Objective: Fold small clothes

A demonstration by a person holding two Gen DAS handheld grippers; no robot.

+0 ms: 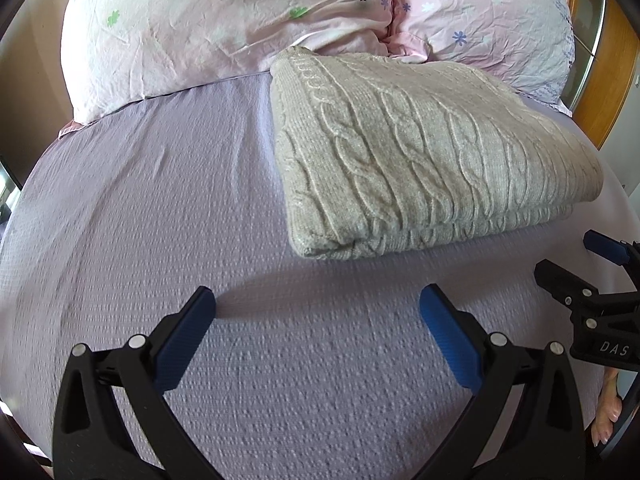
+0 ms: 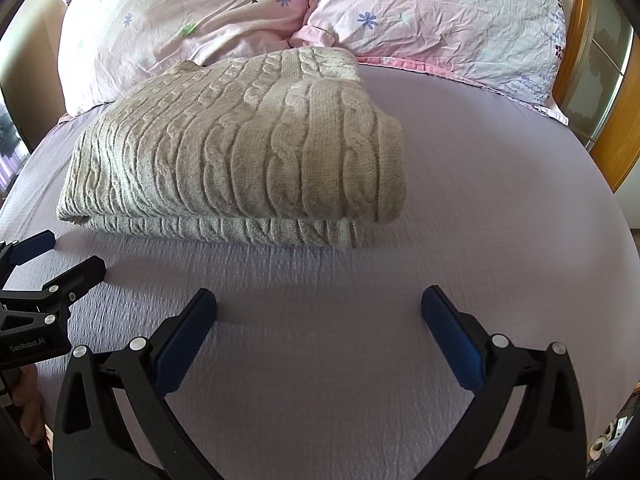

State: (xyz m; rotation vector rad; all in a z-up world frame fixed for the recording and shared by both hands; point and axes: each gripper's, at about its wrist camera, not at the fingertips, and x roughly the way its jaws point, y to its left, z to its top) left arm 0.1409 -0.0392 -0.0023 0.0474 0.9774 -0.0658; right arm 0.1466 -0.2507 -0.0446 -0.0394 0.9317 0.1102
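A beige cable-knit sweater point(image 1: 420, 152) lies folded into a thick rectangle on the lilac bedsheet point(image 1: 160, 220), its far edge against the pillows. It also shows in the right wrist view point(image 2: 240, 152). My left gripper point(image 1: 318, 304) is open and empty, hovering over the sheet just in front of the sweater's near left corner. My right gripper point(image 2: 319, 304) is open and empty, in front of the sweater's near right corner. The right gripper also shows at the right edge of the left wrist view point(image 1: 576, 258), and the left gripper at the left edge of the right wrist view point(image 2: 70, 254).
Two pink flowered pillows point(image 1: 224, 20) point(image 1: 488, 12) lie along the head of the bed. A wooden headboard point(image 1: 612, 80) stands at the right. The textured sheet point(image 2: 500, 200) spreads around the sweater.
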